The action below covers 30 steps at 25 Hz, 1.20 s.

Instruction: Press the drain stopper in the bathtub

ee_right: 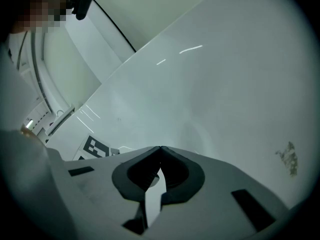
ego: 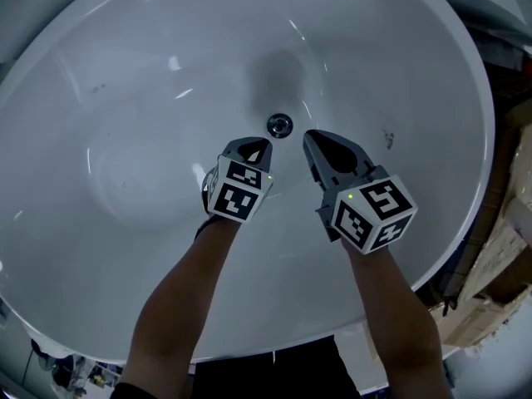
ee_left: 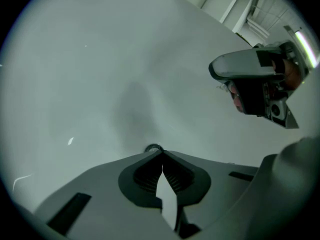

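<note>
Cardboard boxes (ego: 499, 252) are stacked at the right edge of the head view, with dark floor (ego: 509, 98) above them and small clutter (ego: 71, 374) at the lower left. The left gripper view shows 1 bright strip light (ee_left: 306, 48) near a paned window (ee_left: 267, 11). The right gripper view shows a pale wall (ee_right: 150, 6) crossed by 1 dark seam (ee_right: 116, 30).

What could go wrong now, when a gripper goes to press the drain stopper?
The drain stopper is small and the bathtub glossy: the shut left gripper may slip off beside it. The right gripper, also shut, hangs close by, so the two could knock together.
</note>
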Tool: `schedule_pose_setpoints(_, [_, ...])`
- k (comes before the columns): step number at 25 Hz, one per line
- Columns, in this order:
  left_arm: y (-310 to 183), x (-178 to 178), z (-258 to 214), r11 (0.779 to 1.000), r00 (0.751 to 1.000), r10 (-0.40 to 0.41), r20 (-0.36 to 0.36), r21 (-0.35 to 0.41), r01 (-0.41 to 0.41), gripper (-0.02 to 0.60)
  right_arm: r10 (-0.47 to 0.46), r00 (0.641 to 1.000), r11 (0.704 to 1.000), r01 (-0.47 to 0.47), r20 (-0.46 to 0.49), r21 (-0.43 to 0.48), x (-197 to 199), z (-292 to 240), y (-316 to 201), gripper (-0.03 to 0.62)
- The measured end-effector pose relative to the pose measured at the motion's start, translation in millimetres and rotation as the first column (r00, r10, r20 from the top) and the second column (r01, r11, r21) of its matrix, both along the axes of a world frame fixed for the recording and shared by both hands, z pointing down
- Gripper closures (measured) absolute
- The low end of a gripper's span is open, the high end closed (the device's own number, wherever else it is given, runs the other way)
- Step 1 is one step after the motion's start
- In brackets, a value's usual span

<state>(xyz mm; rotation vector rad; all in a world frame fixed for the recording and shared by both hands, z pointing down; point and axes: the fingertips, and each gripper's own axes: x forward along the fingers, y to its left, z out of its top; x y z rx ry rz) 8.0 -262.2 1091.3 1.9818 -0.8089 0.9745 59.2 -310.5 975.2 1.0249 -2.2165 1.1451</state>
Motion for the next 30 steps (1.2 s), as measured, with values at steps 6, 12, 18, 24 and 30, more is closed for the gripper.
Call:
schedule_pose_setpoints(6, [0.6, 17.4, 37.2, 0.997, 0.997, 0.073, 0.041, 0.006, -0.073, 0.566, 0.043, 0.999, 0.998, -0.042, 0.015, -0.048, 0.8, 15.2, 4.1, 0.58])
schedule_pose_setpoints(12, [3.2, 34.3, 67.3, 0.994, 0.991, 0.112, 0.067, -0.014, -0.112, 0.566, 0.129, 0.986, 0.99, -0.122, 0.107, -0.071, 4.6, 8.8, -6.2, 0.58])
schedule_pose_setpoints(18, [-0.6, 40.0, 96.2, 0.994, 0.993, 0.099, 0.057, -0.045, -0.097, 0.566, 0.145, 0.986, 0.989, -0.146, -0.079, -0.005, 28.1, 33.0, -17.0, 0.58])
schedule_pose_setpoints(24, [-5.9, 36.1, 123.0, 0.994, 0.993, 0.09, 0.08, -0.068, -0.085, 0.566, 0.14, 0.989, 0.99, -0.141, -0.04, -0.025, 26.0, 44.3, -13.3, 0.58])
schedule_pose_setpoints(30, [-2.6, 36.5, 127.4, 0.987, 0.987, 0.151, 0.064, -0.061, -0.147, 0.566, 0.114, 0.991, 0.993, -0.116, -0.072, -0.014, 26.7, 50.4, -10.7, 0.58])
